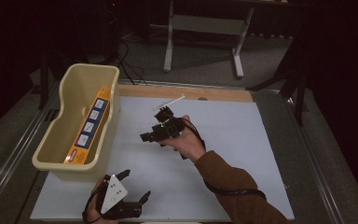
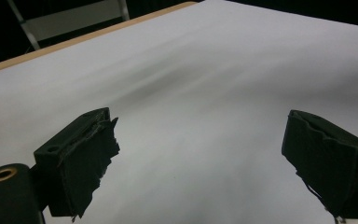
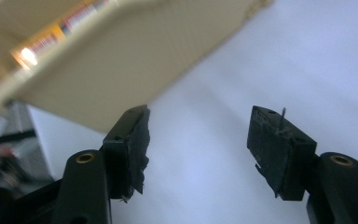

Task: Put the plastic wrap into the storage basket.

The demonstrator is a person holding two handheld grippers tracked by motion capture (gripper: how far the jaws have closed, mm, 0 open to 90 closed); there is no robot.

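White sheeting is covering the table [image 1: 242,154]. Both the right gripper [image 1: 154,128] and left gripper [image 1: 136,185] are spread, empty. Syringe [image 1: 168,102] lying beyond; approach low, straddling its barrel.

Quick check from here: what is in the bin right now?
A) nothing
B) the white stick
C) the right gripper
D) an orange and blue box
D: in the high view an orange and blue box lies along the bottom of the bin, while the white stick rests on the table near the far edge, and the right gripper is over the table outside the bin.
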